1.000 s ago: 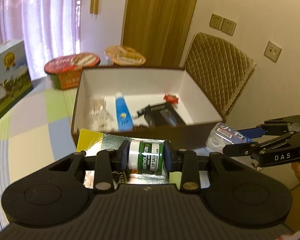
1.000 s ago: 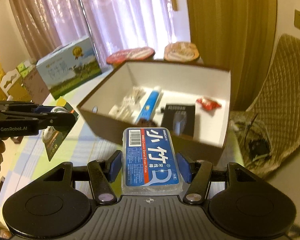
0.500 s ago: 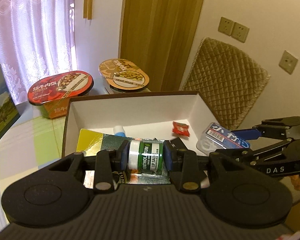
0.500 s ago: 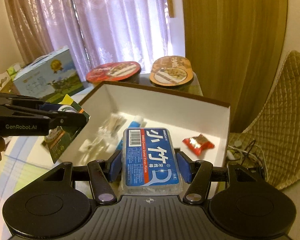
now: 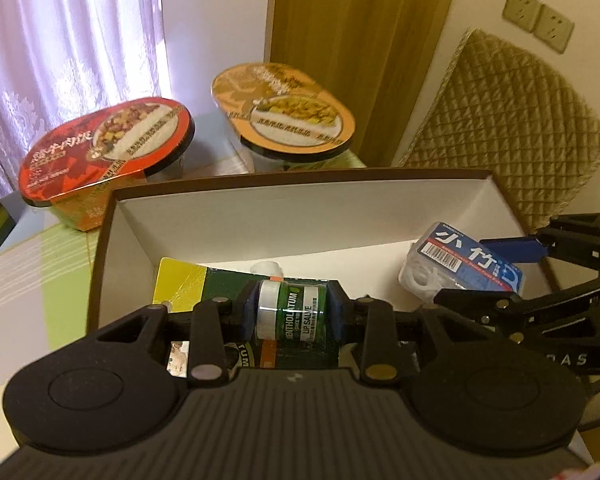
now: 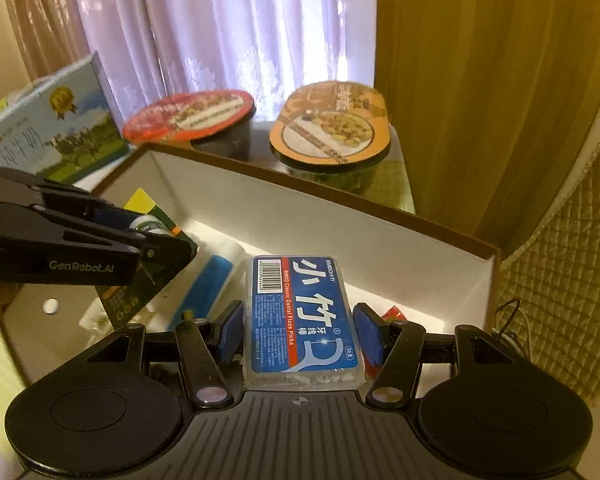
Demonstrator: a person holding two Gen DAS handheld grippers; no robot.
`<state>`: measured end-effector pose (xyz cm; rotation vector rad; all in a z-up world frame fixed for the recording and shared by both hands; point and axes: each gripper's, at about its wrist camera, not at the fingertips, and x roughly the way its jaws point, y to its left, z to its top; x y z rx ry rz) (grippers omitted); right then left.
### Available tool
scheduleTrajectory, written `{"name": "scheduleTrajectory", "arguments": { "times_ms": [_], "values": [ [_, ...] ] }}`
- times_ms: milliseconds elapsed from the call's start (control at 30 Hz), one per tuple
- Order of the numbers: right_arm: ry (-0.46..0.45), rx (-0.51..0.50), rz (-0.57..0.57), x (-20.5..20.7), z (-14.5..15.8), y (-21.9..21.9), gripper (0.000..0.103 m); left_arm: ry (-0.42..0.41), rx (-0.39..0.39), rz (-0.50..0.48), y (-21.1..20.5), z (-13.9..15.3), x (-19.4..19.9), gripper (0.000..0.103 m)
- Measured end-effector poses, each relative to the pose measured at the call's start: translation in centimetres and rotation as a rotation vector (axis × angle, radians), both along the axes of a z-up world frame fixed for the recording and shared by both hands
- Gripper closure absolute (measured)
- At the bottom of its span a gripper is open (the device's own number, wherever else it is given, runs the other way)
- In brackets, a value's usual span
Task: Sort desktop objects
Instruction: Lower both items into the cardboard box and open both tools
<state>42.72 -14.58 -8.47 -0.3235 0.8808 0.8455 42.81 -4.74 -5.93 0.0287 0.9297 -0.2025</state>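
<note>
My left gripper (image 5: 294,314) is shut on a green lip-salve pack (image 5: 290,316) on a yellow and green card, held over the open brown box (image 5: 300,216) with white walls. My right gripper (image 6: 298,330) is shut on a clear box of dental floss picks (image 6: 300,312) with a blue label, also above the box's inside. In the left wrist view the floss box (image 5: 460,264) hangs at the right; in the right wrist view the left gripper (image 6: 156,240) with its card sits at the left. A blue tube (image 6: 208,284) and a red wrapper (image 6: 392,314) lie in the box.
Two sealed meal bowls stand behind the box, one red (image 5: 108,144) and one orange (image 5: 284,108). A milk carton box (image 6: 48,128) stands at the back left. A quilted chair back (image 5: 508,120) rises to the right, curtains and a wooden door behind.
Both grippers have moved forward and down from the box's near side to over its inside, each still holding its item. The bowls behind now look much closer.
</note>
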Motion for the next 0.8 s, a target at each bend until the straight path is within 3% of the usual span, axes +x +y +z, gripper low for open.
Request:
{"name": "scheduleTrajectory", "arguments": {
  "times_ms": [333, 733, 800],
  "values": [
    [0.027, -0.041, 0.010, 2.1, -2.0, 1.9, 0.047, 0.055, 0.047, 0.010, -0.1, -2.8, 3.7, 0.073],
    [0.019, -0.051, 0.002, 3.2, -3.0, 2.8, 0.046, 0.067, 0.052, -0.008, 0.1, -3.5, 4.1, 0.066],
    [0.014, -0.036, -0.004, 3.2, -2.9, 2.8, 0.045, 0.069, 0.049, -0.011, 0.1, -3.4, 4.0, 0.061]
  ]
}}
